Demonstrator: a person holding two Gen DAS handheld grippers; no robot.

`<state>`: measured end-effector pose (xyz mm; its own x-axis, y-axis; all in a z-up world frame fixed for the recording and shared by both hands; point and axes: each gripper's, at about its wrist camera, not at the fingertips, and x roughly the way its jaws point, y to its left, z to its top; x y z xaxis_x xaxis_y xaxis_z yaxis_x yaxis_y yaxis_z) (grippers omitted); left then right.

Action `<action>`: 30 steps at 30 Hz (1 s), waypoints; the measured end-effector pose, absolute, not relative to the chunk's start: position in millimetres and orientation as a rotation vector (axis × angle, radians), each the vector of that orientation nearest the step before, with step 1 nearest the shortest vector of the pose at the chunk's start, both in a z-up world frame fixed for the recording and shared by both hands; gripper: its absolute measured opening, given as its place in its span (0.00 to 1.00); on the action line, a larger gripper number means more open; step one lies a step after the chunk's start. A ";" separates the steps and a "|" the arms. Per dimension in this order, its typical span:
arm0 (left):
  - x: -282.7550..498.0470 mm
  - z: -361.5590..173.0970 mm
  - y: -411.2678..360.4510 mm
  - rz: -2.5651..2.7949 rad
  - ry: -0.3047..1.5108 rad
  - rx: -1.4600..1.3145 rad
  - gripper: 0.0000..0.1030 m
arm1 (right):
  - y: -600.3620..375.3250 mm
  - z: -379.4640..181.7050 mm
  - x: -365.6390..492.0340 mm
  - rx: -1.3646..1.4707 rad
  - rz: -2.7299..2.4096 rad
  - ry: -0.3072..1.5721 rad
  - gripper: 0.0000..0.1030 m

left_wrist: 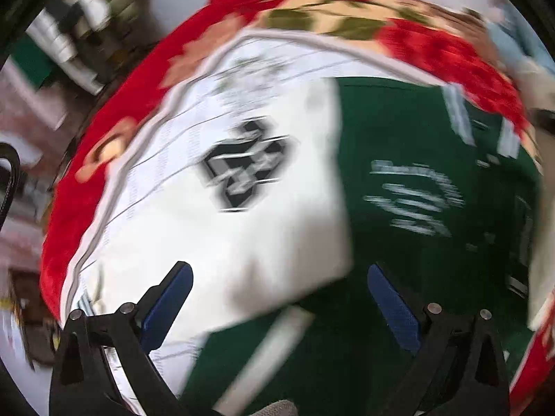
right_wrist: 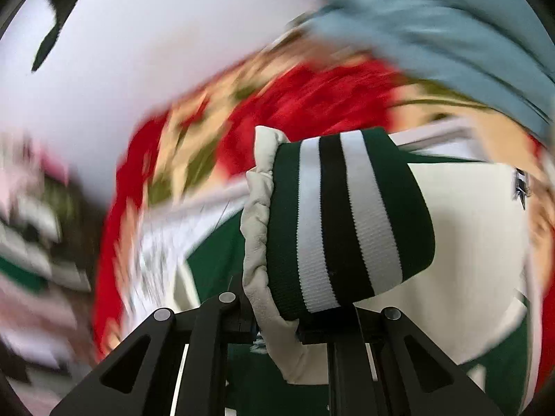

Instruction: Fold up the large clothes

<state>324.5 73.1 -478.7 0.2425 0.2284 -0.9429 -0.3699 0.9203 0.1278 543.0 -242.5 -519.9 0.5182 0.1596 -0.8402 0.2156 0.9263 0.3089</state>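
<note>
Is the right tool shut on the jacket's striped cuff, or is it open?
Shut on the striped cuff: right tool pinches cuff and cream sleeve bunched between its closed fingers.

We see both views smeared by motion. On the jacket (left_wrist: 416, 138), the black crest (left_wrist: 244, 166) and the pale lettering (left_wrist: 416, 197) are too blurred to read. The right gripper (right_wrist: 277, 326) hides its fingertips under the striped cuff (right_wrist: 347, 222). The red floral blanket (left_wrist: 114, 131) runs past the picture's edge, and the clutter (left_wrist: 69, 34) beyond its corner stays unrecognizable.
</note>
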 end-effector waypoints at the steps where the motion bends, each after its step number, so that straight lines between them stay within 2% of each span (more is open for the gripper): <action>1: 320.0 -485.9 90.6 0.448 1.274 -0.137 1.00 | -203.3 -546.1 555.9 0.339 0.008 1.094 0.15; 3: 311.0 -495.7 118.1 0.504 1.298 -0.161 1.00 | -147.3 -595.6 570.6 0.219 0.068 1.248 0.18; 4: 303.6 -499.4 135.3 0.538 1.308 -0.179 1.00 | -116.2 -628.8 581.5 0.149 0.111 1.341 0.25; 5: 297.8 -500.0 147.0 0.558 1.312 -0.190 1.00 | -93.2 -644.6 575.7 0.126 0.148 1.390 0.46; 7: 274.9 -499.4 178.8 0.612 1.323 -0.239 1.00 | -78.7 -663.1 573.7 0.157 0.217 1.446 0.67; 11: 220.5 -500.0 227.1 0.684 1.360 -0.401 1.00 | -93.6 -626.9 541.1 0.310 0.260 1.364 0.67; 17: 144.5 -548.1 277.8 0.748 1.429 -0.869 0.99 | -151.1 -605.0 491.6 0.412 0.102 1.402 0.67; 21: 128.6 -595.2 304.1 0.793 1.357 -1.141 0.99 | -173.1 -623.4 472.4 0.416 0.031 1.463 0.67; 24: 139.6 -607.0 321.8 0.886 1.287 -1.152 0.99 | -175.5 -636.2 468.8 0.426 0.018 1.472 0.67; 26: 150.6 -599.7 335.7 0.973 1.205 -1.084 0.87 | -168.9 -639.3 468.9 0.428 0.022 1.471 0.67; 28: 162.3 -591.2 347.8 1.009 1.157 -0.993 0.42 | -162.9 -635.8 469.7 0.425 0.031 1.467 0.67; 30: 182.6 -583.4 362.9 1.004 1.131 -0.871 0.29 | -150.2 -629.4 475.4 0.398 0.051 1.451 0.67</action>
<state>182.6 362.9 -583.4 0.1193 0.1868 -0.9751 -0.9461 0.3194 -0.0545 475.4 -150.2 -629.4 0.1306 0.2720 -0.9534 0.2045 0.9336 0.2943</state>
